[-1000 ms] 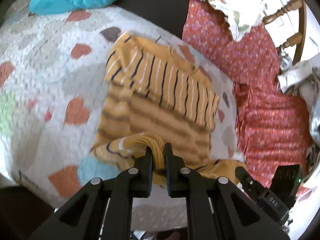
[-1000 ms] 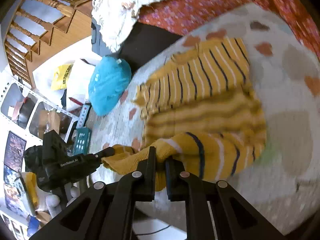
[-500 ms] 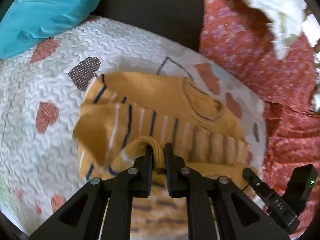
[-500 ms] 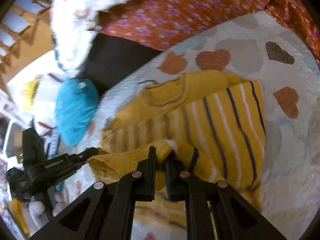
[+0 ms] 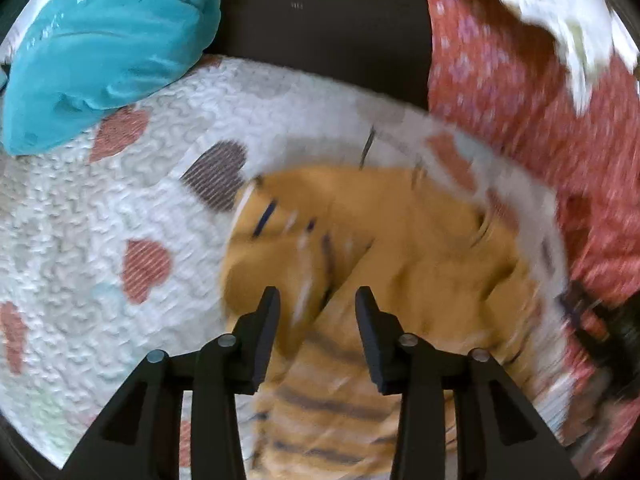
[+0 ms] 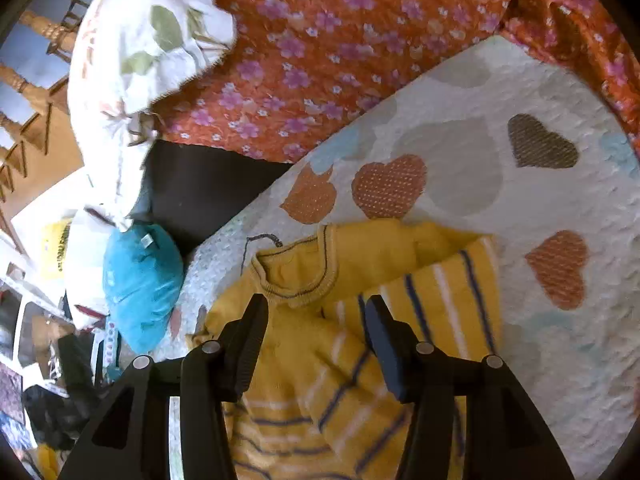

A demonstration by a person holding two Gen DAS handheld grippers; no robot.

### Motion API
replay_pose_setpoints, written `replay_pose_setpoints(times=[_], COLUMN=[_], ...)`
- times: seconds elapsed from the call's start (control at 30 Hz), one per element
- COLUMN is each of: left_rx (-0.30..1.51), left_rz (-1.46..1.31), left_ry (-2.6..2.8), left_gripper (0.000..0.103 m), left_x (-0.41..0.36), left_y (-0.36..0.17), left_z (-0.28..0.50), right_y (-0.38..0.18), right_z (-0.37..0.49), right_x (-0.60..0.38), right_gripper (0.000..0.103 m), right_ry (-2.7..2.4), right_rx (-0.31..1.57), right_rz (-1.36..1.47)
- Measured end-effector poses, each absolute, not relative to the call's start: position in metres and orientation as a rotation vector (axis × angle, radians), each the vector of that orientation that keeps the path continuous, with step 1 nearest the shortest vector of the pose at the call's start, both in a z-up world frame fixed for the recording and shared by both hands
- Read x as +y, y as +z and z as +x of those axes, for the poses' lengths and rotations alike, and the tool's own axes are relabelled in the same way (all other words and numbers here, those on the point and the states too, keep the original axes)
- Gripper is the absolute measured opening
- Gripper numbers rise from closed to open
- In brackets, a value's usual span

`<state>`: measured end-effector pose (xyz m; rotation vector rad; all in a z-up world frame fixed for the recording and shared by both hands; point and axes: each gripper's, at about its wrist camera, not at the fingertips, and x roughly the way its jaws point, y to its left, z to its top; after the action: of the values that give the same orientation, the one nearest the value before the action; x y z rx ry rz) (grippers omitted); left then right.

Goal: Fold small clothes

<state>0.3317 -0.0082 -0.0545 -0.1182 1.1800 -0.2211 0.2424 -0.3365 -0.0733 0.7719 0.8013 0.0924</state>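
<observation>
1. The little yellow striped sweater (image 6: 400, 312) lies on the white heart-patterned quilt (image 6: 500, 92), low and centre in the right wrist view and low centre in the left wrist view (image 5: 400, 248). Its striped bottom part has been brought up over the body, so the hem now sits just below the ribbed neckline (image 6: 296, 276), which still shows at the top of the garment.

2. That looks to me like one lengthwise fold just laid down. The cloth is rumpled near the tongs, and the layers do not sit squarely, so I would guess some smoothing and at least one more fold remain before this piece is finished. No other clothes to fold show in either view.

3. The left gripper (image 5: 316, 300) has just been opening; its tongs stand spread with a clear gap, the sweater beneath and between them but not pinched. It points steeply down at the cloth from the lower middle of its frame, and the picture is smeared.

4. The right gripper (image 6: 316, 312) has likewise just been opening; its tongs are spread wider, one finger on each side of the neckline area, pressing on nothing that I can see. It looks down at a shallower slant.

5. Around the work: a teal cushion (image 6: 140, 284) at the left, beyond the quilt's edge, a red flowered cloth (image 6: 340, 48) across the top, and a white leafy pillow (image 6: 148, 48) at the upper left.
</observation>
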Motion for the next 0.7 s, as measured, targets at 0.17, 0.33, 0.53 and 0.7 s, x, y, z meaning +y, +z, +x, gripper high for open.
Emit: replay_pose_setpoints(times=[0.17,0.33,0.53,0.7], left_rx=[1.175,1.153,1.238,1.231], left_rz=[0.011,0.129,0.233,0.185], left_ry=[-0.270,-0.277,-0.219,-0.207], left_gripper=[0.049,0.063,0.008,0.007], left_x=[-0.004,-0.015,-0.028,-0.010], left_y=[-0.076,-0.098,-0.115,-0.093], left_z=[0.284,0.255,0.269,0.293], right_y=[-0.071,-0.085,-0.105,-0.096], right_z=[0.195,0.164,0.176,0.200], right_x=[-0.327,-0.288,-0.247,-0.280], right_gripper=[0.056,0.056,0.016,0.010], right_ry=[0.119,0.130,0.024,-0.028], right_rx=[0.848,0.899,0.919,0.933], right_rz=[0.605,0.319,-0.010,0.110])
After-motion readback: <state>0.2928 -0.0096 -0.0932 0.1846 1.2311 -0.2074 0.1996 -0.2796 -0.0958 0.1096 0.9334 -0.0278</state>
